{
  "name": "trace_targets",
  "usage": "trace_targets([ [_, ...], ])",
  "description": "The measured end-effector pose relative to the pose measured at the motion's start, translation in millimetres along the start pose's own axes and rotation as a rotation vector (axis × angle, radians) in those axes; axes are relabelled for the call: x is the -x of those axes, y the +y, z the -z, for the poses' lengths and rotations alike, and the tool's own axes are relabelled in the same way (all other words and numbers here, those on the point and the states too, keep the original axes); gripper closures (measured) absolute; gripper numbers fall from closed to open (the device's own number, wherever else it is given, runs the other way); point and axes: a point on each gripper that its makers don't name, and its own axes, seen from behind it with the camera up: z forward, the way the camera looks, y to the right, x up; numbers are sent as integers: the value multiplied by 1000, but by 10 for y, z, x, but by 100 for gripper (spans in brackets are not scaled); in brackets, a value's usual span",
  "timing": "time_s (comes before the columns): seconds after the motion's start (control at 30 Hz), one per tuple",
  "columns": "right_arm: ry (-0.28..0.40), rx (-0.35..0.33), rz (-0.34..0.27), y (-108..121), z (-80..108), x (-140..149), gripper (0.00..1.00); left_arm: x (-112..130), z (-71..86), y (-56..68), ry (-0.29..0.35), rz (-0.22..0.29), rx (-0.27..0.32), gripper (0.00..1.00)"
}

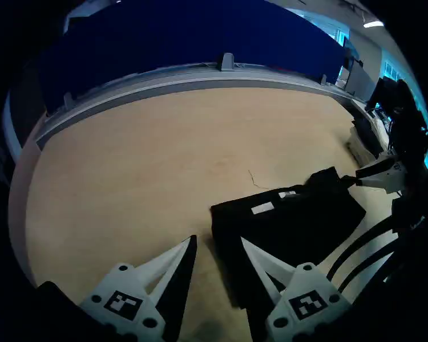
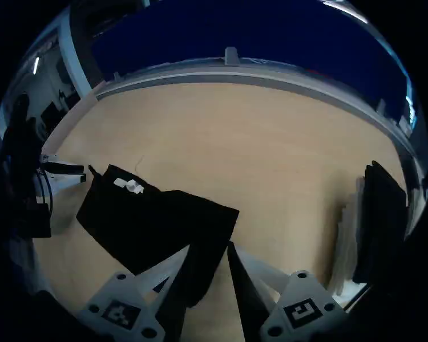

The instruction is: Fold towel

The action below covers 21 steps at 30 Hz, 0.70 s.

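- Plainly, in the left gripper view the left tool (image 1: 217,239) stands wide and holds nothing. Its fingers straddle the nearest corner of the black towel (image 1: 288,222), which lies flat on the table (image 1: 157,171) toward the near edge.
- Farther off in that view the right tool (image 1: 358,178) points at the towel's opposite end, where the cloth rises a little. Whether it pinches there I cannot tell.
- The grasp looks like the step in hand. Slide the left tool forward until the corner sits deep between the pads, then close on every layer, not just the top one.
- In the right gripper view the right tool (image 2: 208,246) is likewise apart and grips nothing, with a flap of the towel (image 2: 151,219) lying between its fingers. The left tool (image 2: 81,172) sits at the other end, by the white tag (image 2: 128,185).
- Close both tools together, lift low, and keep the edge between them taut so the cloth does not sag or twist.
- Lay corner on corner, and steer clear of the stack (image 2: 379,216) at the right edge.
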Motion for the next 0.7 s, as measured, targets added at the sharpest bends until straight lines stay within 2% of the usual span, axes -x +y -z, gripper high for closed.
trace_targets([
  [0.03, 2, 1, 1, 1, 1, 2, 58, 1, 0, -11, 0, 5, -1, 52],
  [0.13, 4, 10, 4, 14, 1, 11, 43, -1, 10, -39, 4, 10, -7, 46],
  [0.23, 11, 22, 6, 35, 1, 11, 23, -3, 35, -42, 10, 5, -11, 39],
  [0.3, 17, 28, 8, 45, 3, 9, 4, 1, 53, -30, 12, 2, -9, 27],
  [0.33, 18, 28, 8, 45, 6, 11, 2, 7, 59, -20, 13, 2, -6, 23],
  [0.43, 18, 25, 9, 38, 19, 18, 0, 19, 76, -1, 15, 5, -2, 13],
  [0.57, 18, 24, 14, 36, 49, 21, 0, 34, 98, 1, 18, 10, -5, 8],
  [0.7, 18, 23, 20, 34, 83, 21, 0, 29, 125, -21, 27, 7, -17, 8],
])
